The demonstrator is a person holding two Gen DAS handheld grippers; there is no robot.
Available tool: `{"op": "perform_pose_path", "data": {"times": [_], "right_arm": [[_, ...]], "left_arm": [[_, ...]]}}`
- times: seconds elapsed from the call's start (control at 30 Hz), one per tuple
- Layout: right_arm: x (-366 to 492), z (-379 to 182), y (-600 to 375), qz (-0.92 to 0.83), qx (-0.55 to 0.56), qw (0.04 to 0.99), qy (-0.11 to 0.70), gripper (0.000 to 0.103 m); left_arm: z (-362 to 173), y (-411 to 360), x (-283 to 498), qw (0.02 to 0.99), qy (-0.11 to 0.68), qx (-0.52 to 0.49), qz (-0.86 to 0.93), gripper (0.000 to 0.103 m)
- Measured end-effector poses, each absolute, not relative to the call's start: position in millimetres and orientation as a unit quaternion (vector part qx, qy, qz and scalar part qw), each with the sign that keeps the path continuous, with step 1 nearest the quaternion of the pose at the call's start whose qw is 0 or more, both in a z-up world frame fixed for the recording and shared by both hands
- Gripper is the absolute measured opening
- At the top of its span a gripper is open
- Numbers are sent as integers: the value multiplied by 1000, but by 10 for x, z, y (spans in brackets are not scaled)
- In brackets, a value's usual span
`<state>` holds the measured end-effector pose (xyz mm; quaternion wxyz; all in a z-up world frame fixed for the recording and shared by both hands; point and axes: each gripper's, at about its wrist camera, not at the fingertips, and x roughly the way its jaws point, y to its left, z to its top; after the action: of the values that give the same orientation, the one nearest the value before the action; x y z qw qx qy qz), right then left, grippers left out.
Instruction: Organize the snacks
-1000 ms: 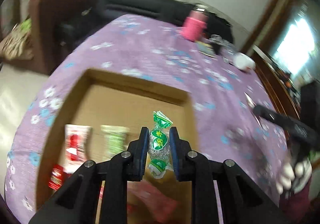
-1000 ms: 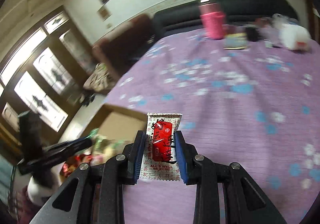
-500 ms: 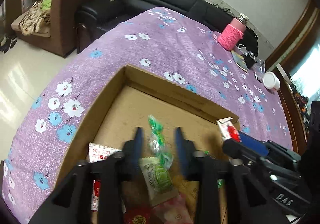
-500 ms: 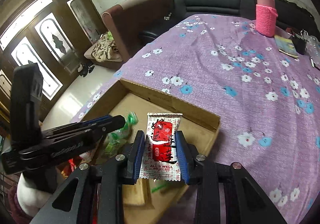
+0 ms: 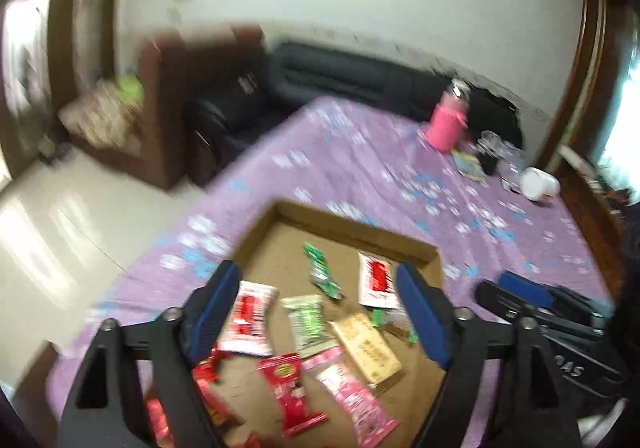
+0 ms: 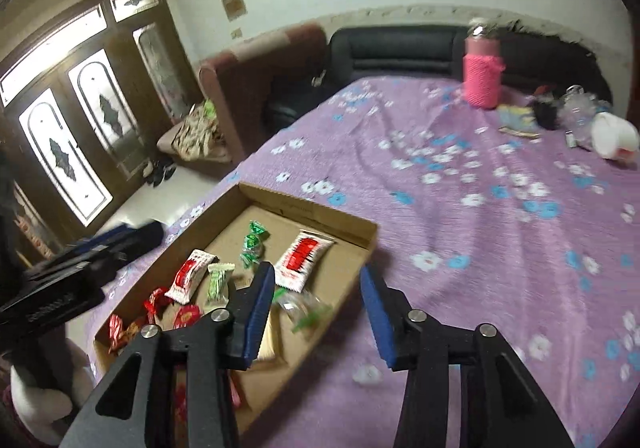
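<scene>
Materials & finish, quick look

Cardboard box (image 6: 280, 199) is showing matt brown, slightly rough paper board w/ raw-cut edges. Snack packets are looking like glossy plastic film: white-and-red packet (image 6: 303, 260) shining smooth, green twisted candy (image 6: 253, 244) glinting w/ crinkly clear wrap, pink packet (image 5: 352, 396) and red packet (image 5: 290, 388) catching light. Tablecloth (image 6: 480, 207) is reading as soft matt cloth, purple w/ printed flowers, faintly wrinkled. Pink bottle cover (image 6: 482, 77) is looking knitted, rough-textured. Black sofa (image 6: 400, 47) is appearing smooth & leathery w/ a dull sheen. Floor (image 5: 60, 240) is gleaming, polished. Gripper frames are looking matt black plastic w/ metal screws; blue pads (image 5: 420, 312) looking matt.
</scene>
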<state>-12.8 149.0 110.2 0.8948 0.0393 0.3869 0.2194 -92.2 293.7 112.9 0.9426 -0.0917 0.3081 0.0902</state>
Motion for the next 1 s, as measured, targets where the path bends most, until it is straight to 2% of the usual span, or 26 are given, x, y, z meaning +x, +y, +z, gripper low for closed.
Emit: {"op": "perform_pose_path", "data": {"times": [0.07,0.17,0.33,0.47,0.7,1.0], "right_arm": [[-302,1142,1388,213,48,901,374,53],[-544,1151,1234,198,64,908,364,55],[-883,1126,1026,164,87,920,346,62],[-1113,1081,943,142,102,924,340,65],[-1328,1031,1047,139,71,926,344,68],[-1449,946,1226,143,44,924,353,71]], "left_arm": [[1250,2740,-1192,954,265,-62,124,96],[1378,2522,-1518,961,220,-49,158,102],[1512,2264,-1971,956,170,-47,234,103],[1419,2166,-2088,938,189,-53,287,103],[1270,2059,-2111,936,247,-54,244,103],[1158,2114,-2108,931,283,-77,216,103]]}}
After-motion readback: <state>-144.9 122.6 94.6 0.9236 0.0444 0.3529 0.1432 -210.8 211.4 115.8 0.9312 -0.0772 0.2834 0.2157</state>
